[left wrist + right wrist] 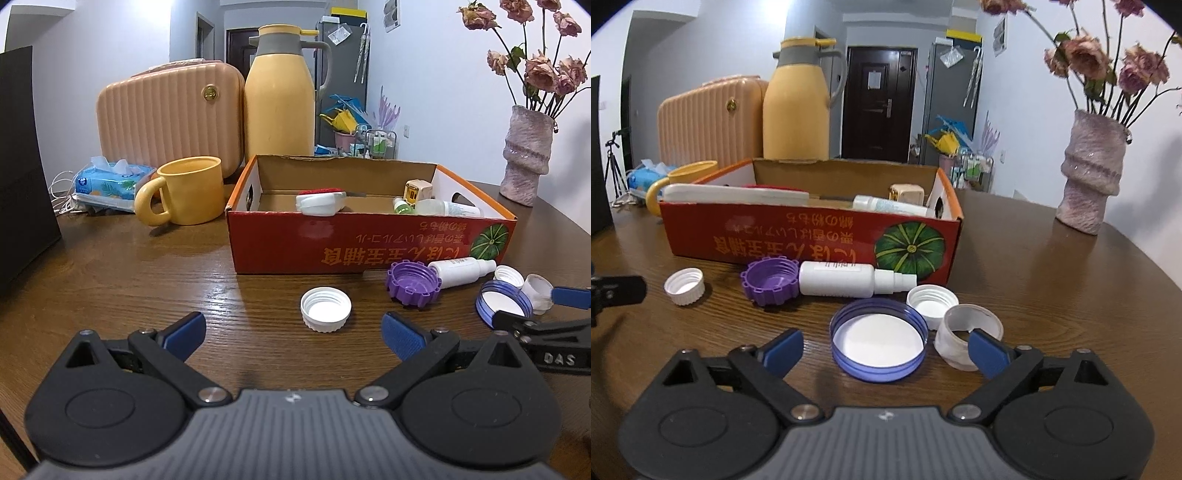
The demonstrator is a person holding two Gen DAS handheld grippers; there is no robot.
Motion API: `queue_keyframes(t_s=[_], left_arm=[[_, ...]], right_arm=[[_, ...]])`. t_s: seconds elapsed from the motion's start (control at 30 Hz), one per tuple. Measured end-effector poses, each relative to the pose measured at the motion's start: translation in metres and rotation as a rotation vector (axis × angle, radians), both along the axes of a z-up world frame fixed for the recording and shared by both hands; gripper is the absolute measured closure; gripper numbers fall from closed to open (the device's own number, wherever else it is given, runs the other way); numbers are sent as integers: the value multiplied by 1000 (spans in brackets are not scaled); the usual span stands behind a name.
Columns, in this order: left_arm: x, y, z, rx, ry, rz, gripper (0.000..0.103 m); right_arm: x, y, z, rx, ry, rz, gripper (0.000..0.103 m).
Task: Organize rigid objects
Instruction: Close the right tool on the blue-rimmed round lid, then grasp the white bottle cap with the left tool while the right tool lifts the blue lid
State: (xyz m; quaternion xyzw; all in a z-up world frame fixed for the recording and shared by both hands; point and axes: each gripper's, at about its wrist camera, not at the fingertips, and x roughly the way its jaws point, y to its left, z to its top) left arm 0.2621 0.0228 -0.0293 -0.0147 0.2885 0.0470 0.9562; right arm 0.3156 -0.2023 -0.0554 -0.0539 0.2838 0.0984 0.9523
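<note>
The left gripper stands with its blue-padded fingers wide apart and nothing between them. Just ahead of the gap, a ribbed white plastic cap lies open side up on the dark wooden table. Beyond it sits a red cardboard box holding small bottles. Ahead of the right-hand finger lie a purple notched lid and a white spray bottle on its side. Far right, the right gripper straddles a blue-rimmed round lid
</note>
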Motion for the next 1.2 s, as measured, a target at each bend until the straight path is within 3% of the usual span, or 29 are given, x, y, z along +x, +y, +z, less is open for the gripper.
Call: queue_keyframes(t_s=[0.17,0.27,0.3,0.47,0.5,0.63,1.2], left_arm=[[3,1,-2,-5,11,3,0],[4,2,-2,-9,16,5,0],[4,2,-3,-11,18,5,0],[4,3,-3,-13,20,8,0],[4,3,-3,-11,21,8,0],[4,3,-4,-10,24,11,0],[27,3,-15,-34,78,0,0]], right_arm=[[17,5,-2,-10,14,-14,11],[21,10,-4,-25,8,-12,21],[23,11,-4,-25,14,-5,29],[27,12,-9,-16,54,9,31],[27,12,-9,-12,55,9,37],[26,11,-8,11,55,22,37],[2,-12,12,94,-97,-37,37]])
